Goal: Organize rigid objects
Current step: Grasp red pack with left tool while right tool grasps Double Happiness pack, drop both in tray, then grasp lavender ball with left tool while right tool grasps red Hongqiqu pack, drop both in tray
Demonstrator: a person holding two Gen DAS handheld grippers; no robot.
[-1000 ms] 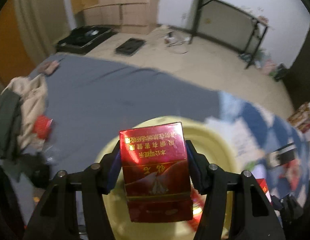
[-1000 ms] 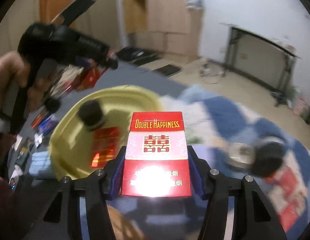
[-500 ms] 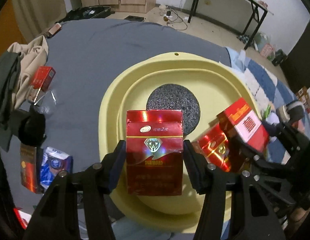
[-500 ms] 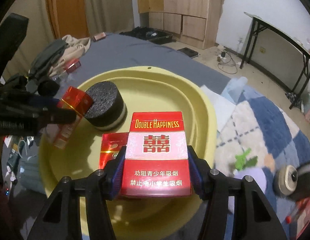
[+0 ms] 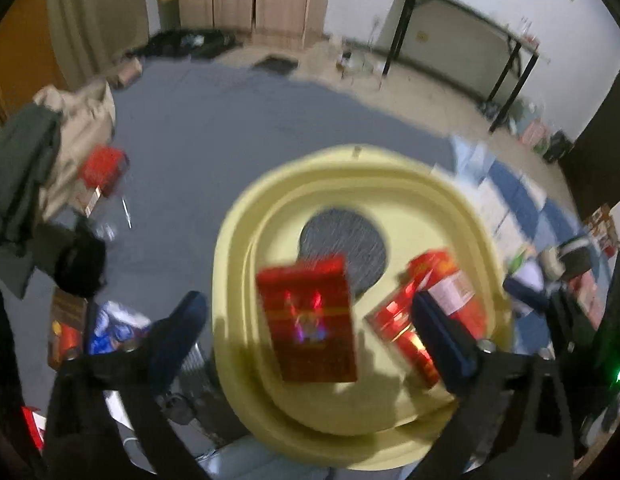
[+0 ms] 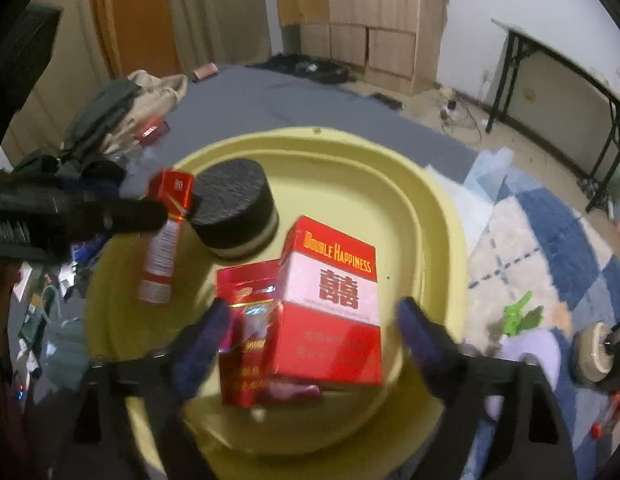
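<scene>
A yellow basin (image 5: 246,240) (image 6: 437,216) sits on the grey cover. My left gripper (image 5: 310,320) is open over it, and a shiny red pack (image 5: 310,320) is loose between its spread fingers, blurred, inside the basin. My right gripper (image 6: 313,320) is open too, and the red-and-white Double Happiness pack (image 6: 333,304) lies free on another shiny red pack (image 6: 246,312) in the basin. A round black foam-topped jar (image 6: 234,212) (image 5: 343,248) stands in the basin. The left gripper shows in the right wrist view (image 6: 122,216) beside its dropped pack (image 6: 166,240).
On the grey cover to the left lie clothes (image 5: 26,160), a red box (image 5: 102,168), a black object (image 5: 80,264) and small packets (image 5: 110,324). A blue checked blanket (image 6: 549,240) with a green clip (image 6: 517,316) and a round tin (image 6: 589,356) lies right.
Both grippers have opened and let go of their packs, which now drop or rest in the basin. Both cameras have pulled back slightly.
</scene>
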